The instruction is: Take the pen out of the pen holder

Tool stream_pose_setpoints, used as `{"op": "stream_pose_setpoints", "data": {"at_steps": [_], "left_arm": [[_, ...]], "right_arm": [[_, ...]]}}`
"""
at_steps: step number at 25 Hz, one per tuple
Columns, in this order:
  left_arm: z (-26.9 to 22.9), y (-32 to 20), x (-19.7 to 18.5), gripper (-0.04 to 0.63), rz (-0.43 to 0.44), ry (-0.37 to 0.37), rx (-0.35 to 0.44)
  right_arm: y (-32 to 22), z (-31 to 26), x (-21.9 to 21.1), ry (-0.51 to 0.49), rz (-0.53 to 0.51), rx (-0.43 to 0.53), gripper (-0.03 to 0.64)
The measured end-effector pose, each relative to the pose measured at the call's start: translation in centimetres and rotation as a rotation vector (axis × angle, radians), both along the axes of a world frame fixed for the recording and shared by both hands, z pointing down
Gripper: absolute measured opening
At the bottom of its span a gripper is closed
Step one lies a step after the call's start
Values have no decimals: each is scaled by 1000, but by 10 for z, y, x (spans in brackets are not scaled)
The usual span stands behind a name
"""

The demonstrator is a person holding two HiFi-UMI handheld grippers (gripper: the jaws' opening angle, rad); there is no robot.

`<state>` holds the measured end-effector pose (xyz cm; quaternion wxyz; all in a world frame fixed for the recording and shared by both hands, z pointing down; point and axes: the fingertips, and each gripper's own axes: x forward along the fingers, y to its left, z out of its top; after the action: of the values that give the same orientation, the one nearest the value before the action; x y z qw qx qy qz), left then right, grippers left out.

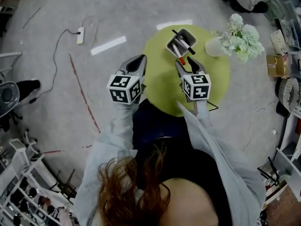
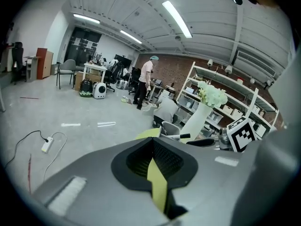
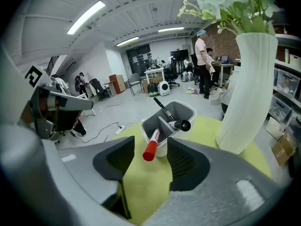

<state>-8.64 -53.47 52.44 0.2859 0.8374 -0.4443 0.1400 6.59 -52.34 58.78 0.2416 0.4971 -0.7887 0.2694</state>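
Observation:
A grey two-compartment pen holder point(image 1: 181, 42) stands on the round yellow-green table point(image 1: 160, 65). In it lean a red-capped pen point(image 3: 151, 149), a thick black marker point(image 3: 181, 125) and a thin black pen point(image 3: 162, 106). My right gripper point(image 1: 185, 61) hovers just in front of the holder, open. In the right gripper view point(image 3: 151, 159) the red cap sits between its jaws, apart from both pads. My left gripper point(image 1: 139, 60) is over the table's left edge, its jaws closed together with nothing in them point(image 2: 151, 142). From there the holder point(image 2: 170, 128) shows ahead to the right.
A white vase of pale flowers point(image 1: 237, 41) stands on the table right of the holder and looms close in the right gripper view point(image 3: 249, 88). A power strip with cable point(image 1: 80, 35) lies on the floor. Shelving and a cardboard box point(image 1: 277, 66) line the right side.

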Motion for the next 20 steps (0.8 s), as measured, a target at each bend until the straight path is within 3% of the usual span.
{"op": "stream_pose_setpoints", "data": {"at_steps": [8,11,20], "left_arm": [[11,0,-6,15,-15,3,-31],[12,0,-8,15,-24,3,-33],[9,2,-13,15,-38,2,-22]], "right_arm": [[-12,20,-3,46,21,-35,142],[-14,21,0,64,38,-28,75],[-13,14,0,67,33,-9,72]]}}
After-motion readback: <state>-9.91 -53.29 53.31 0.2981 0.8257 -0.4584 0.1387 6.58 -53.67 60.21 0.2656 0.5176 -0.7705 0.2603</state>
